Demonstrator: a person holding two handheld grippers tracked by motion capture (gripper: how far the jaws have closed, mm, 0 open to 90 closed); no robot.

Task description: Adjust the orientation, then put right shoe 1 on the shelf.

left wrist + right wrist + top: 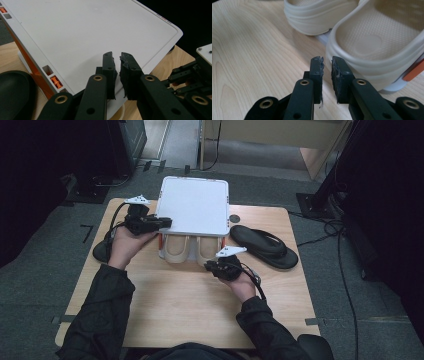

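Observation:
A white rack with a flat top (pixel 192 205) and orange side posts stands at the table's far middle. Two cream clogs (pixel 176 249) (pixel 205 251) sit under it, heels toward me. My left gripper (pixel 165 223) hovers at the top's left edge; in the left gripper view its jaws (pixel 117 56) stand a narrow gap apart over the white top (pixel 87 32), with nothing between them. My right gripper (pixel 210 266) sits just in front of the right clog (pixel 372 47), low over the wood. Its jaws (pixel 327 61) are slightly apart and empty.
One black flip-flop (pixel 262 245) lies right of the rack, another (pixel 101 251) partly under my left hand. The wooden table (pixel 175 305) is bare in front of the rack. Dark stands and cables ring the table on the floor.

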